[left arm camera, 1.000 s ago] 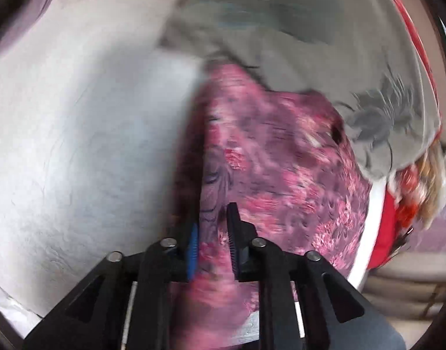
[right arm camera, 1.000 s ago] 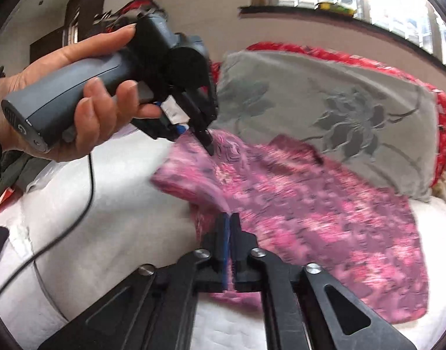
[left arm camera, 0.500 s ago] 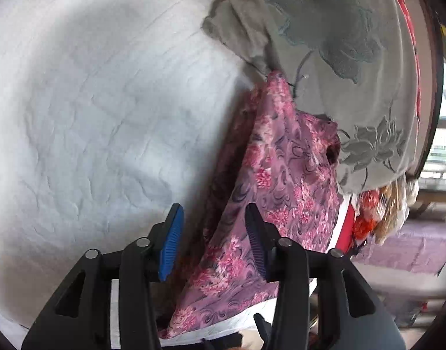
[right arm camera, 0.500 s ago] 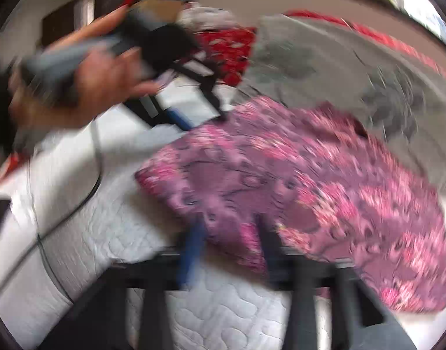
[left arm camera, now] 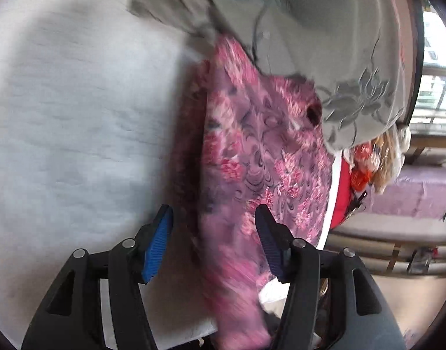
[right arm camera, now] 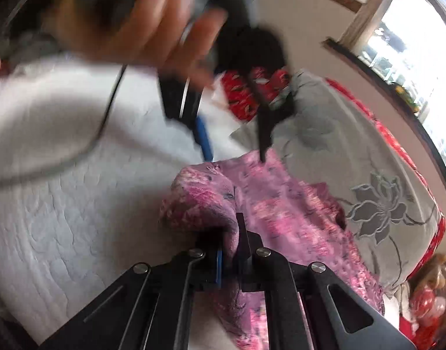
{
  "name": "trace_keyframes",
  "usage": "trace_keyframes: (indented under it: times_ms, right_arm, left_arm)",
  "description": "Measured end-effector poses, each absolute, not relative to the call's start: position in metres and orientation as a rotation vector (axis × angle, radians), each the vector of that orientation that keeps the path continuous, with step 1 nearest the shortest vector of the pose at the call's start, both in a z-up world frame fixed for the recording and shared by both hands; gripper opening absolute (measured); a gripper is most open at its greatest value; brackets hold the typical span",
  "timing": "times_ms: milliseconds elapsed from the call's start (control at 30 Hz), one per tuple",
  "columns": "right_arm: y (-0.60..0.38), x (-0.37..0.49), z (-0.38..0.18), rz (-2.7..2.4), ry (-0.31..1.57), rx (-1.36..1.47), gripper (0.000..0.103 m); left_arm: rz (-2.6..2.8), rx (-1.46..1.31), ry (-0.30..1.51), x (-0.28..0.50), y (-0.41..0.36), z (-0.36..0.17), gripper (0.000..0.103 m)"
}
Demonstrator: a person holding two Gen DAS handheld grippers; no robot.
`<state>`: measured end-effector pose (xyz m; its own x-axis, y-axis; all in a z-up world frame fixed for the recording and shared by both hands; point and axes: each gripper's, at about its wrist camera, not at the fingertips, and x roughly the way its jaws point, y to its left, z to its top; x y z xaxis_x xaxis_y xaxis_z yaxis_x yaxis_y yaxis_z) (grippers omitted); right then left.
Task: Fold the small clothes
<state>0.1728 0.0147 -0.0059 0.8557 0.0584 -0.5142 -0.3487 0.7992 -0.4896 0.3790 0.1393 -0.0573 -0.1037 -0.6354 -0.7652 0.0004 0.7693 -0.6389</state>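
A pink and purple floral garment [left arm camera: 252, 145] lies on the white quilted mattress [left arm camera: 77, 116], its far end against a grey flowered cloth [left arm camera: 325, 43]. My left gripper [left arm camera: 212, 213] hangs over the garment's left edge with its jaws opening; the cloth sits between the blue pads [left arm camera: 158, 239] and they do not press on it. In the right wrist view my right gripper [right arm camera: 230, 227] is shut on a raised fold of the garment [right arm camera: 281, 204] at its near corner. A hand [right arm camera: 141, 29] holds the left gripper [right arm camera: 234, 157] just above the garment's far corner.
The grey flowered cloth [right arm camera: 354, 175] covers the back and right of the bed, over red bedding [right arm camera: 246, 96]. A dark cable [right arm camera: 106, 116] trails across the mattress [right arm camera: 62, 204] on the left. A window and ledge [right arm camera: 398, 73] run along the right wall.
My left gripper let go of the garment and its jaws spread wide. My right gripper opened, slid under the near edge and shut on a fold of it.
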Motion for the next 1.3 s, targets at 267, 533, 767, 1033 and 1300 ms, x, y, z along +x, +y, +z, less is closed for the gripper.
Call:
trace_keyframes:
  times_ms: [267,533,767,1033,1300]
  right_arm:
    - [-0.006,0.172,0.016,0.213,0.477,-0.532,0.006]
    - [-0.036,0.169,0.031,0.198,0.505,-0.349,0.006]
    - [-0.102,0.166,0.056,0.172,0.549,-0.041,0.006]
    - [-0.197,0.153,0.054,0.118,0.580,0.271,0.006]
    - [-0.269,0.138,0.042,0.057,0.590,0.448,0.006]
  left_arm:
    - [-0.571,-0.483,1.518,0.375,0.100,-0.045,0.046]
    - [-0.535,-0.436,1.444,0.371,0.078,-0.002,0.015]
    - [-0.547,-0.394,1.399,0.360,0.028,0.034,0.014]
    - [-0.591,-0.304,1.386,0.345,-0.053,0.052,0.014]
    - [-0.618,-0.227,1.418,0.335,-0.135,0.037,0.014]
